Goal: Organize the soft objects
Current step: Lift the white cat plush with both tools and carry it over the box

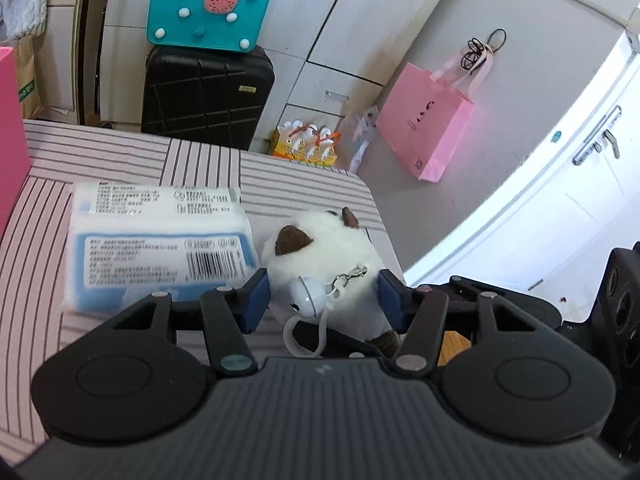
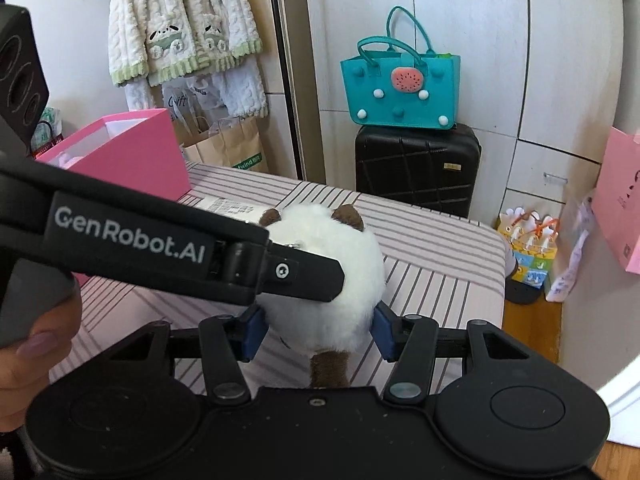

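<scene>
A round white plush cat (image 1: 324,256) with brown ears, a bell and a keychain clasp is held above the striped table (image 1: 120,152). My left gripper (image 1: 322,300) is shut on it, both blue pads pressing its sides. My right gripper (image 2: 318,330) is shut on the same plush cat (image 2: 332,280) from another side, its brown tail hanging toward the camera. The left gripper's black finger (image 2: 296,276) crosses the plush in the right wrist view. A white and blue tissue pack (image 1: 160,240) lies on the table left of the plush.
A pink open box (image 2: 132,156) stands at the table's far left. Beyond the table are a black suitcase (image 2: 416,168) with a teal bag (image 2: 400,88) on top, a pink paper bag (image 1: 428,128) on the wall and a white door (image 1: 560,184). A person's hand (image 2: 36,348) holds the left gripper.
</scene>
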